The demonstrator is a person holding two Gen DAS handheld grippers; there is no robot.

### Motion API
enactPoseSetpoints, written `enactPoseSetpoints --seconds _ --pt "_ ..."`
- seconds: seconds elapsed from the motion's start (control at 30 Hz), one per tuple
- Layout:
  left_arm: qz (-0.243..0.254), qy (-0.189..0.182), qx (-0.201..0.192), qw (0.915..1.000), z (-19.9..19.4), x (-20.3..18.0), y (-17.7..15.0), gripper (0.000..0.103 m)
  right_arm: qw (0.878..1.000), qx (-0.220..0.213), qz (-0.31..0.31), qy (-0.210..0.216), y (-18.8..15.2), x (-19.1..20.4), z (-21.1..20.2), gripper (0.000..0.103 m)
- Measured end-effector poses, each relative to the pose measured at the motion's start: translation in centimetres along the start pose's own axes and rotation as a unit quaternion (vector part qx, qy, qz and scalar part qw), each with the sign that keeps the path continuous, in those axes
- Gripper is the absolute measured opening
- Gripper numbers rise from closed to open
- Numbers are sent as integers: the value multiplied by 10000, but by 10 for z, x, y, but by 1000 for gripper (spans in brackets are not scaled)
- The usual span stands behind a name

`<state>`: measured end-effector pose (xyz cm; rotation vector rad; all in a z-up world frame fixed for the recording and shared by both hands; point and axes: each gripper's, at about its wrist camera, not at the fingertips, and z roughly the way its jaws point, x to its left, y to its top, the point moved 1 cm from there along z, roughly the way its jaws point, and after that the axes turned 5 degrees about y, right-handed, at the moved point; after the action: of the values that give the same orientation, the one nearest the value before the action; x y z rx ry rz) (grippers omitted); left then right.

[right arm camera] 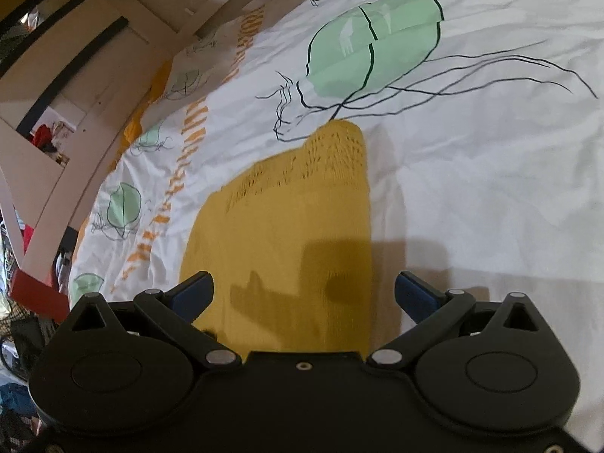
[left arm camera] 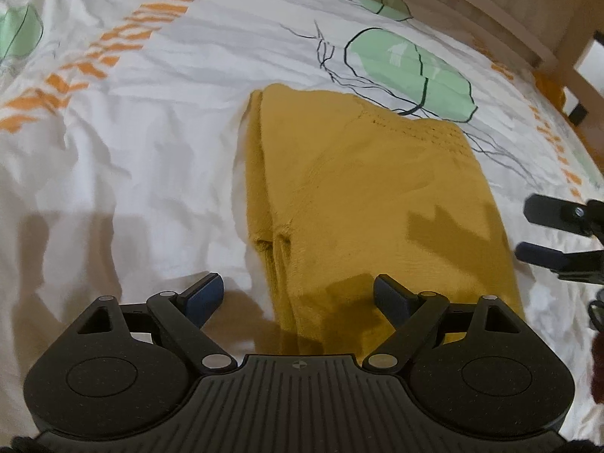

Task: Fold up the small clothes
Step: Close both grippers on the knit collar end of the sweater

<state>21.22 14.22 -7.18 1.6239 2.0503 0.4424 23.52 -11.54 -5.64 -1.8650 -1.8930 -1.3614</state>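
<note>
White bedsheet [left arm camera: 151,151] bears one folded yellow sweater [left arm camera: 358,196], two wide-spread grippers [left arm camera: 298,296] [right arm camera: 304,294].

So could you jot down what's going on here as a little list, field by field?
surface: bedsheet, white with green and orange print, wrinkled
garment: yellow knitted garment, lying flat, already folded lengthwise with doubled layers along one edge
left tool: left tool, open, over the garment's near end, holding nothing
right tool: right tool, open, above the garment, holding nothing
background: wooden bed frame beyond the sheet
</note>
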Motion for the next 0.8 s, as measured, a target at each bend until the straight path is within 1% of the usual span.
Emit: enactPoseSetpoints --seconds 0.07,0.13,0.27,0.3,0.43,0.57,0.7,0.8 --pt "-121 -119 28 9999 4 3 1 95 10000 -19 -20 4 6 -2 6 102" --pt "-189 -161 29 9997 6 1 2 96 10000 -17 -61 17 11 -4 13 102" --pt "-153 -198 51 9997 13 -6 5 99 9999 7 -87 116 18 -9 28 102" --pt "-128 -198 60 9997 14 -8 5 102 9999 13 -88 148 19 -10 31 102" --pt "-141 -231 89 9996 17 -11 6 102 9996 35 -43 281 21 -14 46 103" --pt "-349 -301 129 9989 18 -6 8 102 9990 -45 -64 446 23 -14 57 103" --pt "-447 -352 159 9983 20 -5 9 102 9984 -81 34 564 28 -17 67 103" --pt "-598 -476 213 9969 20 -1 10 102 9981 -80 64 615 30 -19 68 103"
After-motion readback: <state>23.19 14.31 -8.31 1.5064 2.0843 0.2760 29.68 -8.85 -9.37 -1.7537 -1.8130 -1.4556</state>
